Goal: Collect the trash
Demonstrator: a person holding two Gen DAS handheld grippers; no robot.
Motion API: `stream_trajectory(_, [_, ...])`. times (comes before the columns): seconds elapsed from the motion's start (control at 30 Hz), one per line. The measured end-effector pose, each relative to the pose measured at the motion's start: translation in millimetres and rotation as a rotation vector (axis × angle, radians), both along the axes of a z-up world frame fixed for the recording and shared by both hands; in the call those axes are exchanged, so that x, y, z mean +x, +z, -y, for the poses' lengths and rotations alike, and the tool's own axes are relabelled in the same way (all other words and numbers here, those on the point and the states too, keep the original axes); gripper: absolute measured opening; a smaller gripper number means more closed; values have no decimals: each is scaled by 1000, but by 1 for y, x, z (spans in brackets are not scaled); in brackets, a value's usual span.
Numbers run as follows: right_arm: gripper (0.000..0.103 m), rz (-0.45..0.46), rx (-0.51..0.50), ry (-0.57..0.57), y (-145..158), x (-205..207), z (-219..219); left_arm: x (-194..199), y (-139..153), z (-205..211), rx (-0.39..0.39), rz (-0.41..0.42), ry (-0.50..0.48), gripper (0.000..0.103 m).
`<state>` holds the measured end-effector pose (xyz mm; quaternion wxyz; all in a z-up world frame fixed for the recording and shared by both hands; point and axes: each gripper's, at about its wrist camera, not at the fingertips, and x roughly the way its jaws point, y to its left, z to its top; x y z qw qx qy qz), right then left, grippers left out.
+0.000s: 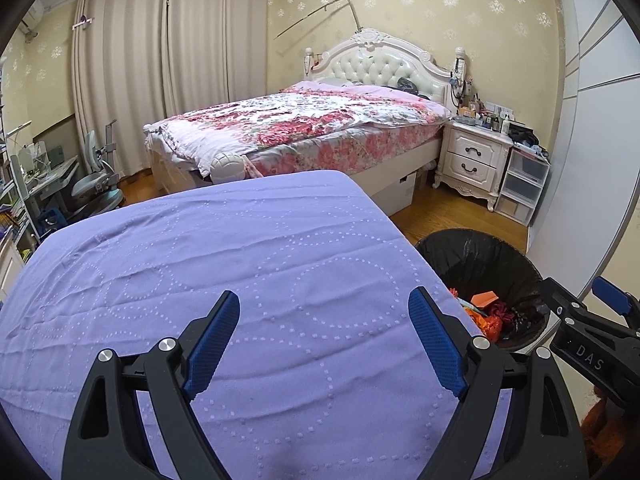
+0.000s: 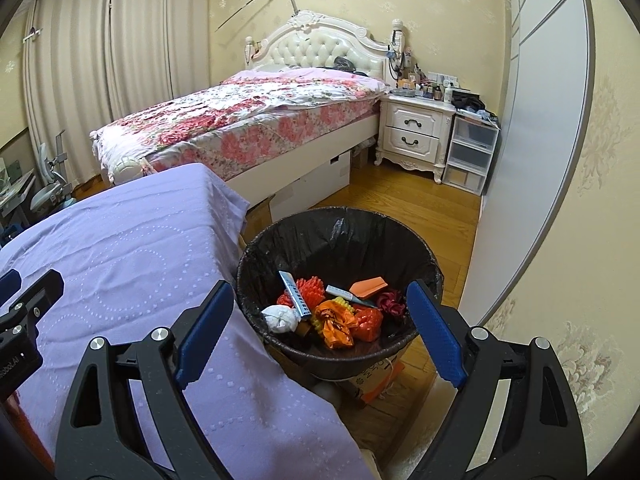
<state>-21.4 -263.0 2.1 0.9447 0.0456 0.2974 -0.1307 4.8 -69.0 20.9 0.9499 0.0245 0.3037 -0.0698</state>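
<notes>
A round bin with a black liner [image 2: 340, 236] stands on the floor beside the purple-covered table [image 2: 120, 248]. It holds several pieces of trash: orange wrappers [image 2: 334, 326], a white paper ball [image 2: 282, 318], an orange paper plane [image 2: 370, 286] and a dark red bow [image 2: 390, 300]. My right gripper [image 2: 320, 312] is open and empty, just above the bin's near rim. My left gripper [image 1: 324, 320] is open and empty over the purple cloth [image 1: 240, 260]. The bin [image 1: 488, 264] shows at the right of the left wrist view, with the right gripper's side [image 1: 592, 332] next to it.
A bed with a floral cover [image 1: 304, 124] stands behind the table. A white nightstand [image 2: 414, 136] and clear plastic drawers [image 2: 470, 156] stand by the wall. A cardboard box [image 2: 372, 380] lies under the bin. A desk and chair [image 1: 92, 184] are at far left.
</notes>
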Motion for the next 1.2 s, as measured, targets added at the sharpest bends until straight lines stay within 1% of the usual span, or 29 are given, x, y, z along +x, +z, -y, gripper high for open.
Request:
stream_trajectory(0.3, [86,10,-15,11,4,-7,-10,-6,0,-3,-10,7,0,84])
stream_trajectory(1.2, [87,8,-15,10,1,-8,-9,-7,-2,-3,-10,-3,1,84])
